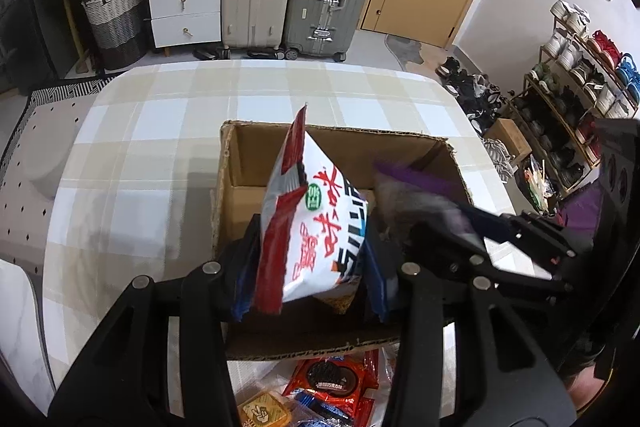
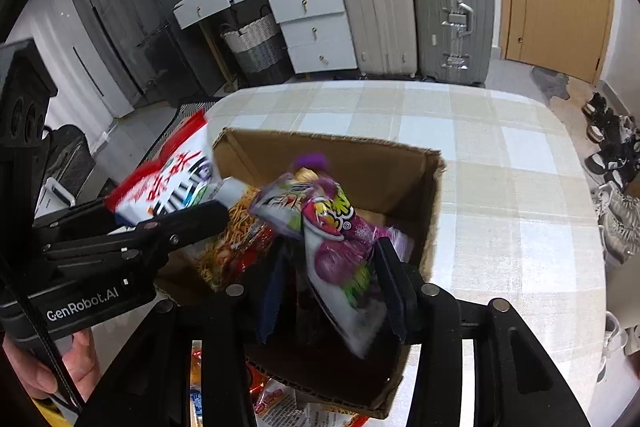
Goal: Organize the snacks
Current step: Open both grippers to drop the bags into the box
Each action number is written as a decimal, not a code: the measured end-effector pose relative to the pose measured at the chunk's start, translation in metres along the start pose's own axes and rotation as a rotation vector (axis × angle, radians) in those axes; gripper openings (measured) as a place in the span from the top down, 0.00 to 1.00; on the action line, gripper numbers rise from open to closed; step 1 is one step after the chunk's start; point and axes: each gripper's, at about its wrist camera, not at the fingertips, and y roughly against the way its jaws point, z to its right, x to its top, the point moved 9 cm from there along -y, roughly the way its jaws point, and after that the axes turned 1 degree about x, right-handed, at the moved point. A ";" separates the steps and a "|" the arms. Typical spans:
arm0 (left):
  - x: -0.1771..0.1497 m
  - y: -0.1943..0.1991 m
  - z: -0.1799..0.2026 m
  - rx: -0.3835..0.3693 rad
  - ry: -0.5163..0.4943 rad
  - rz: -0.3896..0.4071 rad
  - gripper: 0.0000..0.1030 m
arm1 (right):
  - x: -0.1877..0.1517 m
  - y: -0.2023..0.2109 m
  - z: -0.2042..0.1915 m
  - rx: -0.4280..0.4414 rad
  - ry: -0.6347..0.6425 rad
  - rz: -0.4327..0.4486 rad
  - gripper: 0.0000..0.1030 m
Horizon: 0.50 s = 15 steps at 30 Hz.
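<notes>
Loose snack packets point(image 1: 332, 387) are lying nearest the camera on the checked tablecloth point(image 1: 132, 163), just in front of the cardboard box point(image 1: 340, 143) and waiting their turn. Above the box's near wall, the left gripper point(image 1: 308, 267) is pinching a white-and-red bag point(image 1: 312, 223) by its lower end, its blue pads pressing the sides. That bag is standing almost upright, its long axis running up and slightly away, the red sealed edge pointing toward the far wall and the printed face turning to the right. Beside it, the right gripper point(image 2: 336, 287) is clamping a purple-and-white bag point(image 2: 340, 251) low on its body; this bag is leaning with its long axis tilting up and to the left, its top end hanging over an orange noodle packet point(image 2: 236, 239) already lying inside the box. Both bags are hovering over the box opening rather than resting in it, as far as can be judged. The two grippers are working very close together, so the main risk is a collision or one bag snagging the other on the way down. Each bag is also being held at one end only, so a puffy bag could be slipping out of the pads, or tipping over the near wall and landing back among the loose packets if let go too early or too high. Pressing down hard could be crushing what lies underneath.
</notes>
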 end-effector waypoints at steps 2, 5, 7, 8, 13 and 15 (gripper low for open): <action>0.001 0.005 -0.003 0.020 0.001 0.011 0.53 | 0.003 0.007 0.001 0.000 -0.006 0.020 0.48; 0.004 0.020 -0.003 0.049 -0.011 0.040 0.40 | 0.007 0.020 -0.002 -0.002 -0.002 0.046 0.46; 0.008 0.034 -0.005 0.081 -0.008 0.076 0.30 | 0.008 0.029 -0.006 0.000 0.004 0.062 0.46; 0.009 0.043 -0.004 0.081 -0.009 0.090 0.27 | 0.008 0.036 -0.008 -0.001 0.006 0.072 0.46; 0.005 0.082 -0.004 0.083 -0.005 0.119 0.27 | 0.007 0.071 -0.018 -0.002 0.012 0.115 0.46; -0.002 0.100 -0.004 0.090 -0.001 0.133 0.22 | 0.004 0.087 -0.023 0.005 0.011 0.129 0.46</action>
